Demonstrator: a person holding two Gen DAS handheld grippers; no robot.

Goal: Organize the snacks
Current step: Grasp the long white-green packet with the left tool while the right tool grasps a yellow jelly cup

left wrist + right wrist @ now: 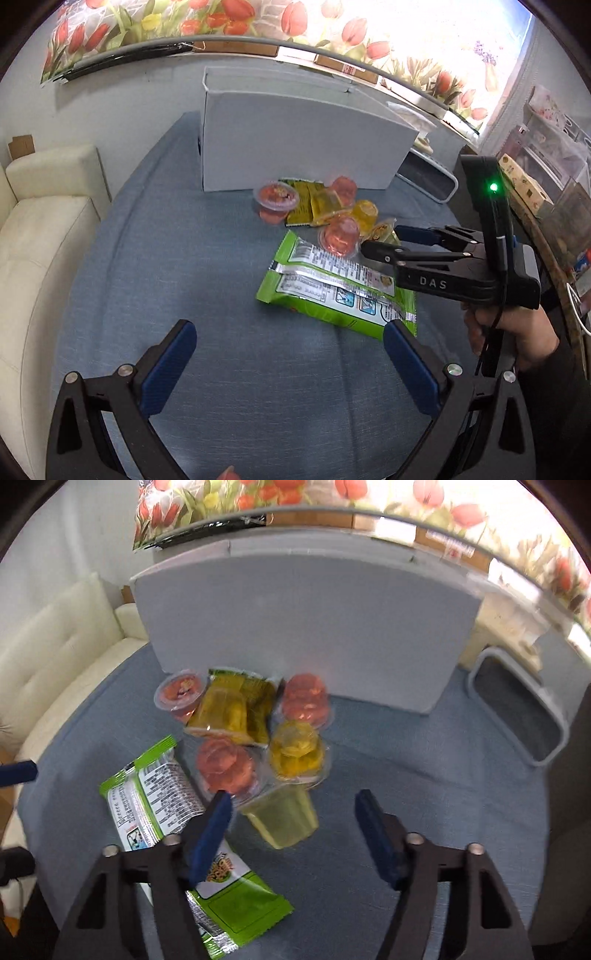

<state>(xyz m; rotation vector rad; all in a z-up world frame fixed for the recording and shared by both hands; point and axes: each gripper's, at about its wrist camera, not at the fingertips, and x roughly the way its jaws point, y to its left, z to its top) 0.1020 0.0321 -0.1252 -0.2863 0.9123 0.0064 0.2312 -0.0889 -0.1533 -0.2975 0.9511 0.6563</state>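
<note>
A home living room: a cream sofa (40, 236) at nine o'clock beside a table under a blue cloth (229, 369), tulip-print curtains (229, 16) at twelve, cluttered shelves (546, 147) at two.

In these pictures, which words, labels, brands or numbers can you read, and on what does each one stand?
"DAS": on the black body of the right gripper, seen from the left wrist.
Green snack bag: its printed text panel is too small to read.
Same bag, right wrist view: a yellow logo, blurred.
Jelly cup lid: a picture, no legible words.
</note>
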